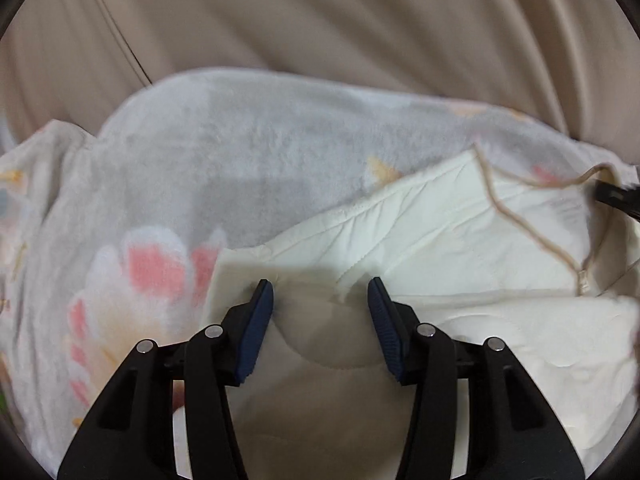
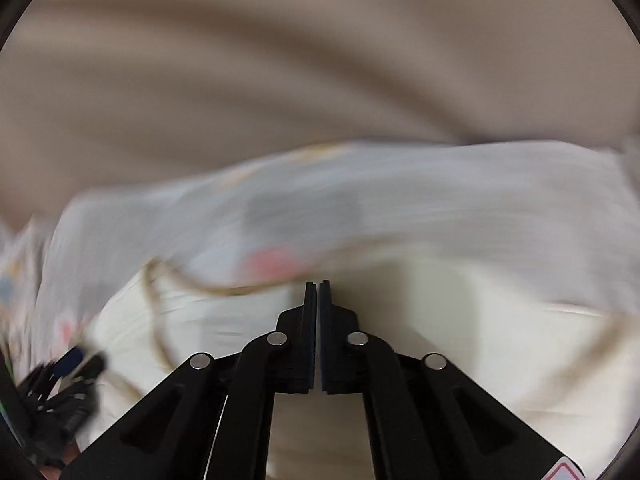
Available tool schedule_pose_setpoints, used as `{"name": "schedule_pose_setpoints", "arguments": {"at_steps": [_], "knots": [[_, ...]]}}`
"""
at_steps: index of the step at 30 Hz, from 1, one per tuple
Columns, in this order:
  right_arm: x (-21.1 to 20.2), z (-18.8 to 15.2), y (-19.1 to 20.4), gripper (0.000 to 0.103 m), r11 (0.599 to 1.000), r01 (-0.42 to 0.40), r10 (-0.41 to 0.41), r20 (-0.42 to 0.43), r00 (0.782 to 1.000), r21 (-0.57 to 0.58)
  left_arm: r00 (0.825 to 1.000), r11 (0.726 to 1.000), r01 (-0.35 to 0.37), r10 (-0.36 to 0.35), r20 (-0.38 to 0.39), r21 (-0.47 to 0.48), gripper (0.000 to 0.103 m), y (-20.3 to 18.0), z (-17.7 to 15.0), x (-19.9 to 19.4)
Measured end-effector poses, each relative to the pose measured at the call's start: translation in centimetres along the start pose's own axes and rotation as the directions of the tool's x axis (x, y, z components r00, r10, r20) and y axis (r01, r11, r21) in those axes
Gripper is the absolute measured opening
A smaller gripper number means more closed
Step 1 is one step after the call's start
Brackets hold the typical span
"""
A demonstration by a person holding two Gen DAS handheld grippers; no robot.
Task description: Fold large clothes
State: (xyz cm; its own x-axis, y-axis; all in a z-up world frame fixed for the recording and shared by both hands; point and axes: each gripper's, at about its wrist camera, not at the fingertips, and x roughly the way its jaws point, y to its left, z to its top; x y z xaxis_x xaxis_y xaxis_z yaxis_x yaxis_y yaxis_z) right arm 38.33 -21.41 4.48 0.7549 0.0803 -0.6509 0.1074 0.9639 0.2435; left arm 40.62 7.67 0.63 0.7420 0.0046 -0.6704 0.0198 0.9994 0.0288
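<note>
A cream garment (image 1: 460, 240) with tan trim along its edges lies spread over a fluffy blanket. My left gripper (image 1: 320, 294) hovers over the garment's near left corner, open, its blue pads (image 1: 260, 312) apart with only flat fabric below the gap. In the right wrist view the same garment (image 2: 480, 320) is blurred, and my right gripper (image 2: 318, 284) is shut with nothing visible between its pads. The right gripper's black tip (image 1: 616, 196) shows at the far right edge of the left view. The left gripper (image 2: 68, 372) appears as a dark blur at the lower left of the right view.
A grey-white fleece blanket (image 1: 200, 168) with pink flower prints lies under the garment. Behind it rises beige upholstery (image 1: 320, 20) with a seam. The right wrist view is smeared by motion.
</note>
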Motion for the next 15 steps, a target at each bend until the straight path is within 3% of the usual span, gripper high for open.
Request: {"name": "schedule_pose_setpoints", "arguments": {"at_steps": [2, 6, 7, 9, 10, 11, 12, 14, 15], "knots": [[-2.8, -0.4, -4.5, 0.000, 0.978, -0.185, 0.186, -0.003, 0.983, 0.097, 0.993, 0.994, 0.112, -0.111, 0.046, -0.015, 0.048, -1.3, 1.0, -2.7], [-5.2, -2.0, -5.2, 0.001, 0.970, -0.230, 0.231, 0.002, 0.973, 0.075, 0.949, 0.950, 0.307, -0.310, 0.055, 0.063, 0.059, -9.1, 3.9, -6.1], [-6.3, -1.9, -5.9, 0.014, 0.946, -0.314, 0.312, 0.045, 0.949, 0.075, 0.941, 0.939, 0.330, -0.335, 0.040, 0.100, 0.061, -11.6, 4.2, -6.3], [-8.2, -1.8, -6.9, 0.014, 0.875, -0.480, 0.470, 0.118, 0.874, 0.067, 0.943, 0.934, 0.325, -0.333, 0.026, 0.150, 0.060, -15.2, 4.1, -6.1], [-9.1, -1.5, -7.3, 0.010, 0.863, -0.503, 0.491, 0.150, 0.858, 0.054, 0.946, 0.933, 0.317, -0.324, 0.014, 0.172, 0.061, -17.0, 3.8, -5.7], [-9.4, -1.2, -7.7, 0.010, 0.893, -0.448, 0.436, 0.159, 0.886, 0.043, 0.951, 0.936, 0.304, -0.310, 0.004, 0.179, 0.061, -18.1, 3.5, -5.2], [-9.1, -1.0, -8.0, 0.010, 0.942, -0.334, 0.327, 0.135, 0.935, 0.032, 0.955, 0.938, 0.295, -0.298, -0.010, 0.181, 0.060, -19.2, 3.3, -4.3], [-7.0, -1.1, -9.0, 0.012, 0.978, -0.204, 0.201, 0.052, 0.978, 0.049, 0.963, 0.946, 0.269, -0.266, -0.037, 0.179, 0.060, -21.2, 3.1, -2.4], [-6.0, -1.3, -9.4, 0.011, 0.980, -0.190, 0.189, 0.015, 0.982, 0.063, 0.969, 0.952, 0.247, -0.243, -0.047, 0.183, 0.060, -22.0, 3.2, -1.3]]}}
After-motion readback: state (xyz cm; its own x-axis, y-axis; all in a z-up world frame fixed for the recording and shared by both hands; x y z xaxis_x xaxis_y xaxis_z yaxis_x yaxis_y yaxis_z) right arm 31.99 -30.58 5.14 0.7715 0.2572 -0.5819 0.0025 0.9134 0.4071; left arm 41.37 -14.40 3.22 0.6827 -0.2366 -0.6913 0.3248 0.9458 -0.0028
